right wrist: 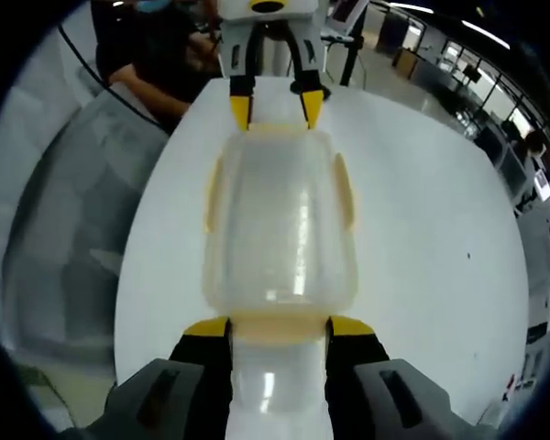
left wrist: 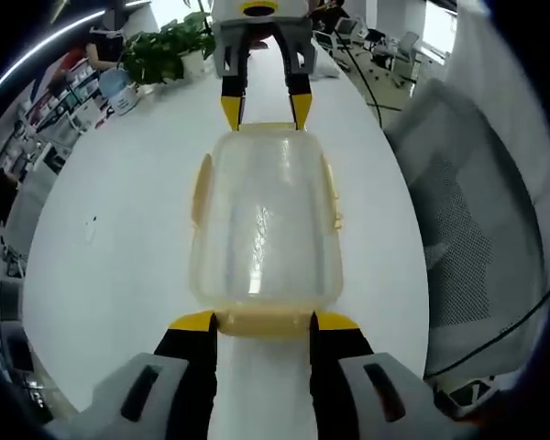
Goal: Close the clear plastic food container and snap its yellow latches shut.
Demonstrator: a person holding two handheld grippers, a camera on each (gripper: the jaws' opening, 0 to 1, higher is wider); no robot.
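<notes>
On the white worktop [left wrist: 119,266] sits the clear food container [left wrist: 261,225], lid already down on it, lying lengthwise between the two grippers. Office chair [left wrist: 481,229] just off the worktop edge; potted plant [left wrist: 170,46] at the far end, well apart from the job.

Left gripper [left wrist: 261,323] is at the container's near short end, fingers spread w/ the yellow end latch [left wrist: 261,323] between them, tips touching or just beside it; holding nothing. Right gripper [right wrist: 277,327] mirrors that at the opposite short end, fingers also apart either side of its end latch [right wrist: 277,328], nothing gripped. Each shows far-side in the other's view.

Long-side latches [left wrist: 200,188] and [left wrist: 330,192] look flared outward, prob. not yet snapped; end latches hard to tell.

Step in hand, as I judge it: snapping latches. Do it well by bracing one end w/ one gripper while the other pushes its latch flap in and down over the lid rim. Press square, else the light container may slide on the smooth worktop. Check lid seats flat first.
</notes>
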